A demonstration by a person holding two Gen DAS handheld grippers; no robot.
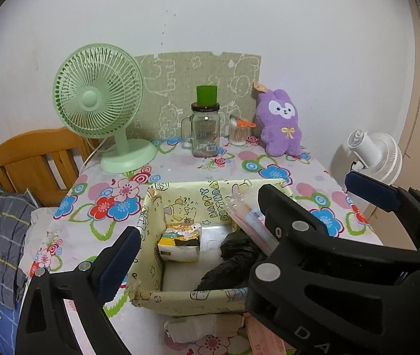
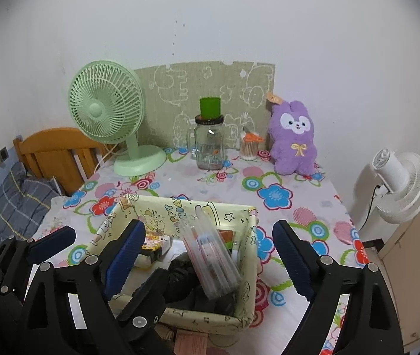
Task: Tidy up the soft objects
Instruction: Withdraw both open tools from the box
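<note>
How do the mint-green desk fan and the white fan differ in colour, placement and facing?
The mint-green desk fan stands on the flowered tablecloth; the white fan stands off it, right of the table. The green fan's grille faces the camera; the white fan shows its motor housing, facing away. Both have round slatted grilles.

Black bundle [image 1: 233,263] (half-hidden) in box [image 1: 192,298]
</note>
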